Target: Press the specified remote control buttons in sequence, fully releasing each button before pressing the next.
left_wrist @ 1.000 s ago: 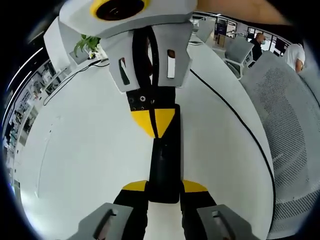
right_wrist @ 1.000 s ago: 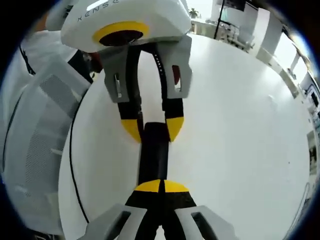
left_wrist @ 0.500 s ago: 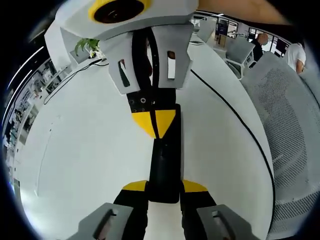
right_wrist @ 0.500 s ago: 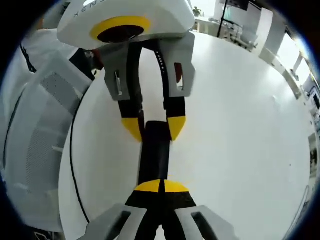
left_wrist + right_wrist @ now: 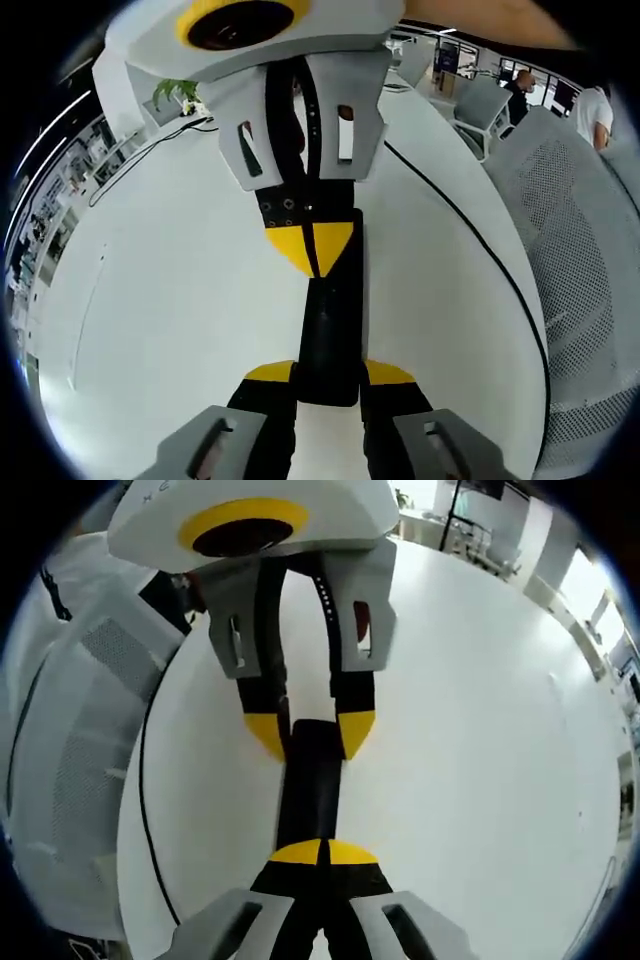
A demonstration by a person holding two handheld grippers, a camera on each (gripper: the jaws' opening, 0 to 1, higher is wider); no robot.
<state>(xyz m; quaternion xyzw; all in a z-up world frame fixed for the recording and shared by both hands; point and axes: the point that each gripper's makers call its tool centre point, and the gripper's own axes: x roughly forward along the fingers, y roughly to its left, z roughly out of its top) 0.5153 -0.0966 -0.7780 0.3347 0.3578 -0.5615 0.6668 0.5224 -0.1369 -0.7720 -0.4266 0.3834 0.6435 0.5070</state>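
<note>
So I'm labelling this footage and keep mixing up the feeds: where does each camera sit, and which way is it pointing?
Left gripper view: rides the left gripper, looking along its yellow-tipped jaws, which hold the near end of the black remote; the right gripper faces it.
Right gripper view: rides the right gripper, jaws shut over the remote, looking back at the left gripper and a mesh chair.
Shared: remote, white table, both grippers.

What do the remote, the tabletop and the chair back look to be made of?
Remote: probably black plastic, smooth with a dull sheen, held between the left gripper's jaws; the shut right gripper rests on it. Table: white, smooth, likely laminate; it reflects light softly. Chair: grey mesh, seemingly woven fabric or plastic; fine holes show.
</note>
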